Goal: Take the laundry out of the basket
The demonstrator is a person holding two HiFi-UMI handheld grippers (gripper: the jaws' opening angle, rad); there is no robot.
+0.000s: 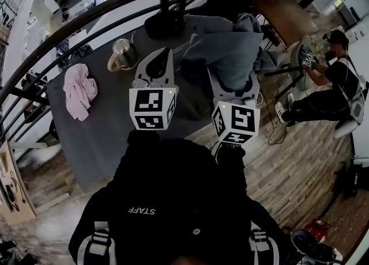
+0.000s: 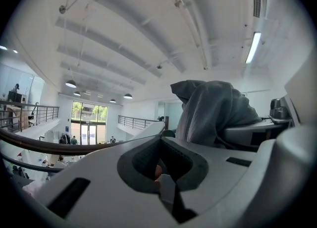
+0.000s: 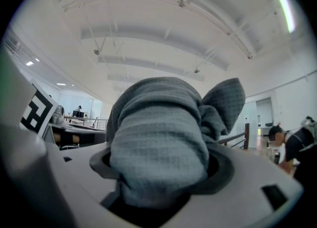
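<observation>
**A:** Right gripper (image 3: 158,177) is clamped on the grey laundry (image 3: 161,142); a thick fold fills its jaws, and only its own view shows that close up.

**B:** The head view places it; the laundry is held up over the far right of the bench (image 1: 104,143); a pink cloth (image 1: 79,90) and a metal kettle (image 1: 124,53) sit further left.

**A:** Left gripper (image 2: 161,175); jaws drawn together, nothing between them; its view catches the grey laundry hanging just to its right.

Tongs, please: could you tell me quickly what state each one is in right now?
Left tongs: closed, empty.
Right tongs: closed on the grey garment.
</observation>
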